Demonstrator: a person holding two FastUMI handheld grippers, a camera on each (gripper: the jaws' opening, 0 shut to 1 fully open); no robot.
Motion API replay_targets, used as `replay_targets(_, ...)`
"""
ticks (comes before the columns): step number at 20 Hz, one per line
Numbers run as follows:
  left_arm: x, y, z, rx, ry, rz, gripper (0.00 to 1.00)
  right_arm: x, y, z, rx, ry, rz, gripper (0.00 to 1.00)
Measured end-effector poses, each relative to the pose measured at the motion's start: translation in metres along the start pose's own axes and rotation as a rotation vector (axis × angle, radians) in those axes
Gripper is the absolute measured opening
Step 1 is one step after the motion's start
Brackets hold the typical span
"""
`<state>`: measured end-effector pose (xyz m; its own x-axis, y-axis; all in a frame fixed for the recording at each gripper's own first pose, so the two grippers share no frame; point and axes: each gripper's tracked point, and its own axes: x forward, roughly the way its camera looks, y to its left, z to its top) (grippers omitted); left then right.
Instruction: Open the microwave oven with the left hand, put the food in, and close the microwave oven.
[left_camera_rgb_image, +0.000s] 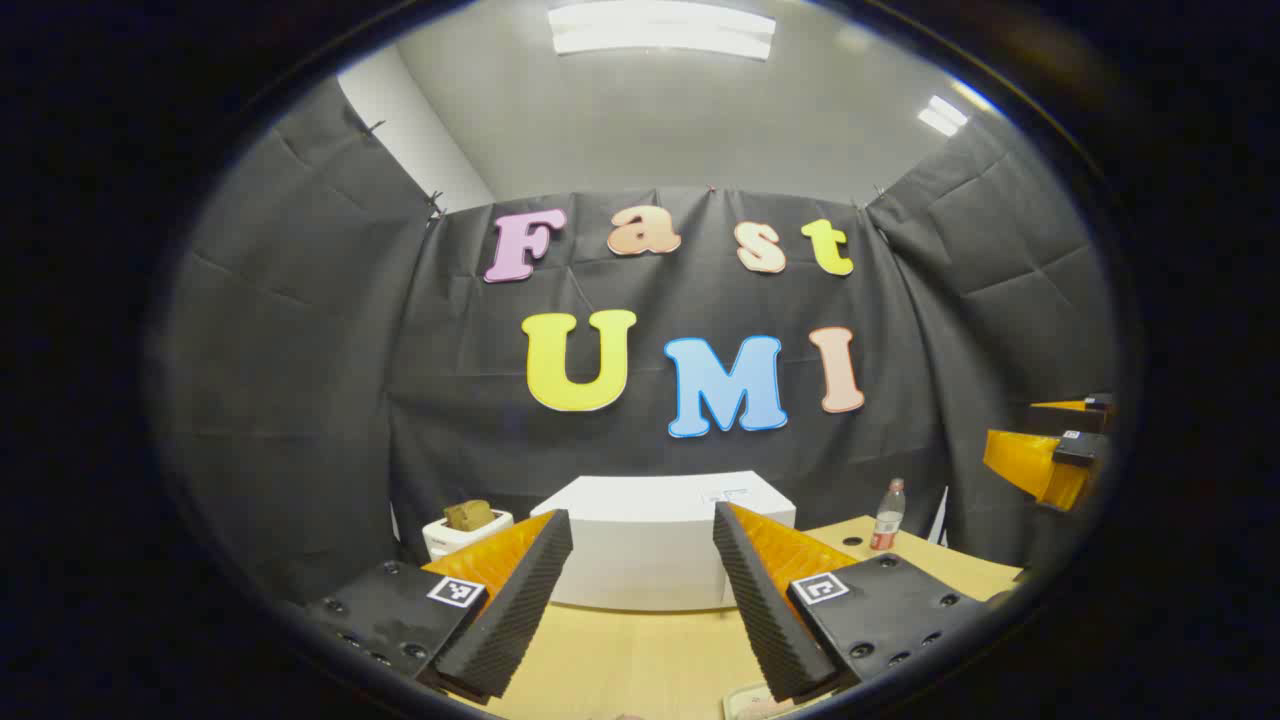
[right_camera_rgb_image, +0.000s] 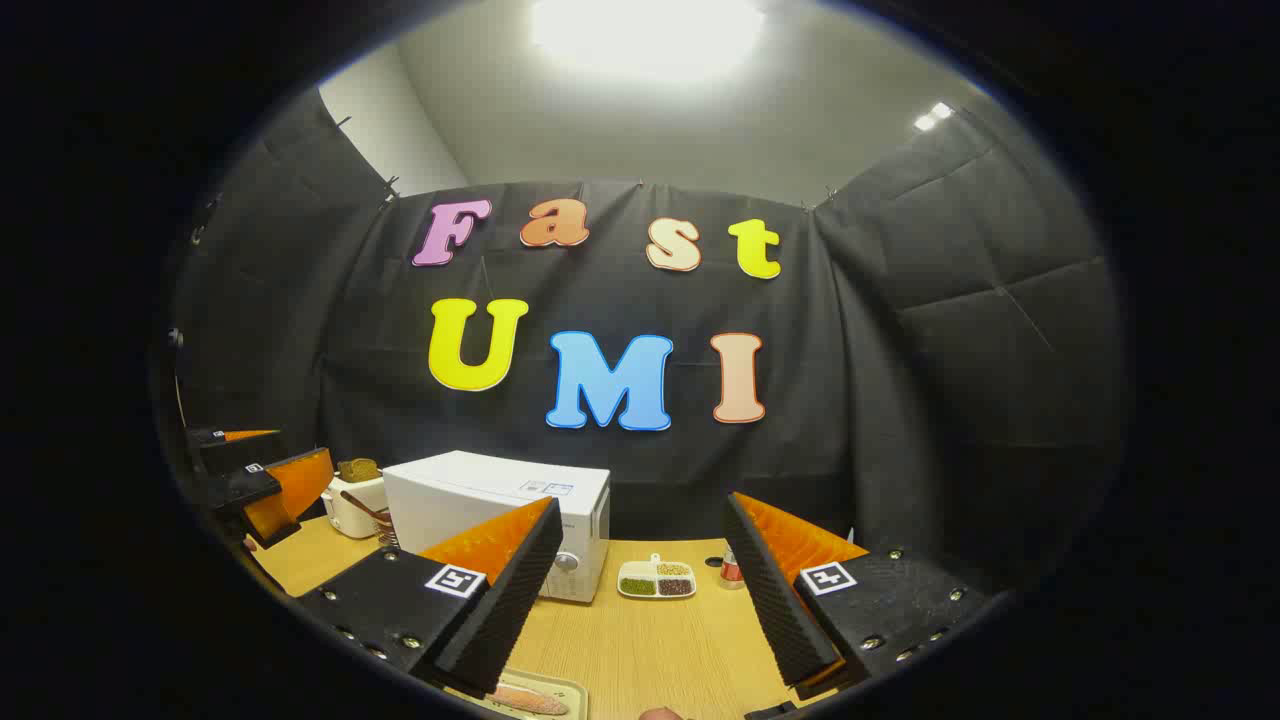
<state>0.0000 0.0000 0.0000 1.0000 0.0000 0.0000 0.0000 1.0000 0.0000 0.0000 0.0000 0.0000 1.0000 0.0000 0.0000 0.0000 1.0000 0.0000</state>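
The white microwave (left_camera_rgb_image: 660, 540) stands at the back of the wooden table, straight ahead in the left gripper view. My left gripper (left_camera_rgb_image: 640, 515) is open, short of it and touching nothing. From the right gripper view the microwave (right_camera_rgb_image: 500, 510) is at the left, its door shut and a round knob (right_camera_rgb_image: 567, 562) on its front. My right gripper (right_camera_rgb_image: 642, 505) is open and empty too. Below it lies a tray (right_camera_rgb_image: 560, 688) with a long orange-brown piece of food (right_camera_rgb_image: 525, 700). The right gripper (left_camera_rgb_image: 1050, 460) shows at the far right, the left gripper (right_camera_rgb_image: 265, 490) at the far left.
A white toaster (left_camera_rgb_image: 465, 525) with a slice of bread stands left of the microwave. A bottle (left_camera_rgb_image: 887, 515) is on its right, and a divided dish (right_camera_rgb_image: 657, 580) of beans sits beside the microwave's front. The black cloth wall closes off the back.
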Motion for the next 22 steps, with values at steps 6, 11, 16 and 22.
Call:
replay_targets(6, -0.01, -0.012, 0.0, 0.01, -0.006, 0.001, 0.96, -0.005, -0.012, -0.004, 0.008, 0.004, 0.004, 0.98)
replay_targets(11, -0.007, -0.025, -0.004, -0.011, 0.005, 0.017, 0.94, -0.009, -0.024, -0.005, 0.006, 0.001, 0.013, 0.98)
replay_targets(16, -0.005, -0.045, 0.002, 0.007, -0.016, 0.025, 0.94, -0.009, -0.038, -0.007, 0.002, -0.001, 0.035, 0.98)
replay_targets(22, 0.02, -0.066, -0.008, -0.007, -0.012, 0.033, 0.97, -0.014, -0.05, -0.008, 0.025, -0.002, 0.085, 0.98)
